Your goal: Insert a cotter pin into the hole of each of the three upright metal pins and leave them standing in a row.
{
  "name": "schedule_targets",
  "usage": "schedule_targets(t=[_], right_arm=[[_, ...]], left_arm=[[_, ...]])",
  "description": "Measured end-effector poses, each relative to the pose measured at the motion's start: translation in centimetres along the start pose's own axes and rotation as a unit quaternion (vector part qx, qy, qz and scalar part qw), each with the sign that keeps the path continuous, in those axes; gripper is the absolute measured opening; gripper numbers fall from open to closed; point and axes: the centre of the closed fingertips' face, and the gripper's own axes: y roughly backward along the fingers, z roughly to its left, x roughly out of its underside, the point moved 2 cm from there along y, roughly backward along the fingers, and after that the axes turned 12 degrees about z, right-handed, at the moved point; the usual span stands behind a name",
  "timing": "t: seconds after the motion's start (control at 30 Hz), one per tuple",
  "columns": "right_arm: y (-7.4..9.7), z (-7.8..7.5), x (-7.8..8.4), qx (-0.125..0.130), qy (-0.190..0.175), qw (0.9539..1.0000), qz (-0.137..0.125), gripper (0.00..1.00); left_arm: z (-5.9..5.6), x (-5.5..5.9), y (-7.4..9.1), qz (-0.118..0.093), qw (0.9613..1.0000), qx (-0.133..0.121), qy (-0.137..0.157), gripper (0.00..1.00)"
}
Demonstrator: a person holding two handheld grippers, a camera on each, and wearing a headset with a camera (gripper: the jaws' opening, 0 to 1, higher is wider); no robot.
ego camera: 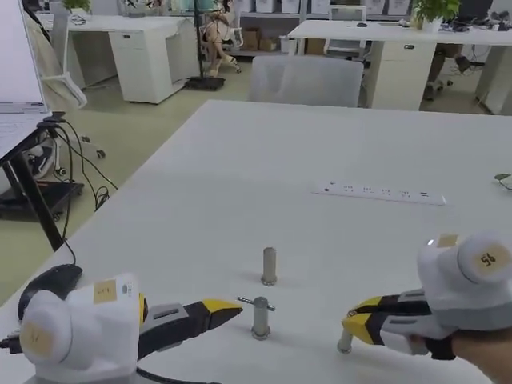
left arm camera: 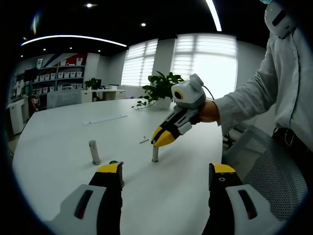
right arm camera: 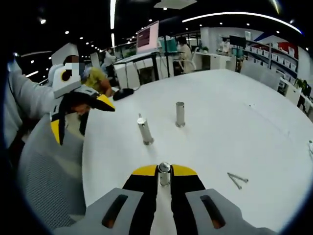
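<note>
Grips the near-right pin (ego camera: 345,344) with the right gripper (right arm camera: 164,171) closed; holds the left gripper (left arm camera: 166,169) open and empty just left of the middle pin (ego camera: 261,320), already crossed by a cotter pin (ego camera: 254,302). Leaves two to fit, by the look of it: far pin (ego camera: 270,264) bare, spare cotter pin (right arm camera: 237,180) loose on the table (ego camera: 240,200), right.

Both grippers are built with white moulded housings and black jaws capped in yellow. A small yellow sticker (ego camera: 105,291) is fixed on the left gripper (ego camera: 226,309), and a yellow label (ego camera: 490,259) with dark characters on the right gripper (ego camera: 358,322). A dark cable (ego camera: 172,376) is seen under the left housing. A pale long-sleeved shirt (left arm camera: 274,93) is worn.
</note>
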Motion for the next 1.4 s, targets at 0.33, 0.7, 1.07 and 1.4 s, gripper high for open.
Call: schedule_targets(t=[0.33,0.7,1.07,1.4], right_arm=[[-0.1,2.0,1.0,0.002,0.025,0.9997,0.001,0.09],[-0.4,2.1,1.5,0.008,0.018,0.9998,0.006,0.09],[-1.0,3.0,2.0,0.033,0.004,0.9994,0.003,0.10],[-0.8,3.0,2.1,0.041,0.026,0.9988,-0.001,0.11]], left_arm=[[-0.6,-0.1,-0.8,0.002,0.9998,0.015,-0.009,0.71],[-0.8,0.3,-0.9,0.006,0.9998,0.016,-0.010,0.71],[-0.7,0.4,-1.3,0.006,0.9998,0.019,-0.009,0.70],[-0.9,0.4,-1.6,0.005,0.9997,0.022,-0.008,0.70]])
